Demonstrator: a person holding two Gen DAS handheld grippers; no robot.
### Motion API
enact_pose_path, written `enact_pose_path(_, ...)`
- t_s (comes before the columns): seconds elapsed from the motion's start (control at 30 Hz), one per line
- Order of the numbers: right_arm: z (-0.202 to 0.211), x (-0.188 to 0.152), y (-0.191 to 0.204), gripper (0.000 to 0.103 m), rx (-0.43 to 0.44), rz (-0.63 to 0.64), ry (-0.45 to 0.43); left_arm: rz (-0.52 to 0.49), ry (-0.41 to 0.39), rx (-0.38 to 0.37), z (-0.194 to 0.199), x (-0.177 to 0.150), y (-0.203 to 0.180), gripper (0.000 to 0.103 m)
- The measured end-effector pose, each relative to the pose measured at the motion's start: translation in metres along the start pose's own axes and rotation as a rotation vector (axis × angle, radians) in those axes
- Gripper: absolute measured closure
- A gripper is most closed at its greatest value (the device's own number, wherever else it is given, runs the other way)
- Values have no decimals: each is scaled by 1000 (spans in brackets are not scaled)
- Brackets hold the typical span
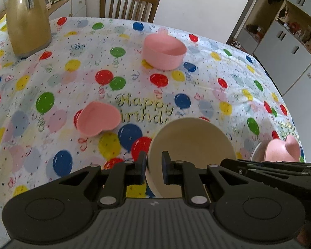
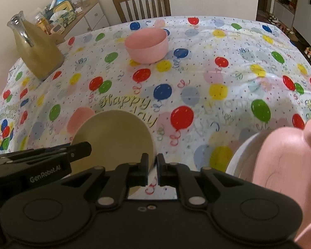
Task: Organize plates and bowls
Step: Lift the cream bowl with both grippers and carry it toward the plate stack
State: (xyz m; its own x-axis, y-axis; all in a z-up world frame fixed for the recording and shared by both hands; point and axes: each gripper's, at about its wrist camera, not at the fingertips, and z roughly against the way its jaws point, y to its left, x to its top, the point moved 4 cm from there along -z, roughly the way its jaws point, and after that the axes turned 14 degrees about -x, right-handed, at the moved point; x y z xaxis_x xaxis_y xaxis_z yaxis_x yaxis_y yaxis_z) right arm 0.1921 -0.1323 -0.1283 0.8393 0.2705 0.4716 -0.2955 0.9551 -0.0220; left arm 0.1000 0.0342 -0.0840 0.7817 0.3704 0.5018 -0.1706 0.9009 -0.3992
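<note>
You are gripping the cream bowl from both sides: your left gripper is pinching its smooth, matte rim with the jaws nearly closed, and your right gripper is clamping the opposite edge the same way. The round bowl is hanging tilted above the desk, which is wearing a glossy, slightly wrinkled balloon-print cloth. A pink heart-shaped dish is lying flat just beyond your left jaws. A deeper pink bowl with faintly ribbed walls is sitting well apart, toward the wooden slat-back chair. A pink eared dish is resting in a white plate at your right. A tall gold jug is standing at the far left.
</note>
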Motion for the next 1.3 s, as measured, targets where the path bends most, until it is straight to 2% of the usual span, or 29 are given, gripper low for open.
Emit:
enact_pose_path(0.47,-4,-38,16,97,-12,24,60,4,86,15,1,-40,14,88)
enact_pose_path(0.7,-13,-49,19,97,-24,25,99,4,116,12,-4,-47,17,88)
enact_pose_path(1.03,-15,-51,19,97,-29,20,106,-4,125,14,-9,-48,19,88)
enact_pose_path(1.3,-15,-52,20,88,-9,3,109,11,141,4,-11,-50,23,88)
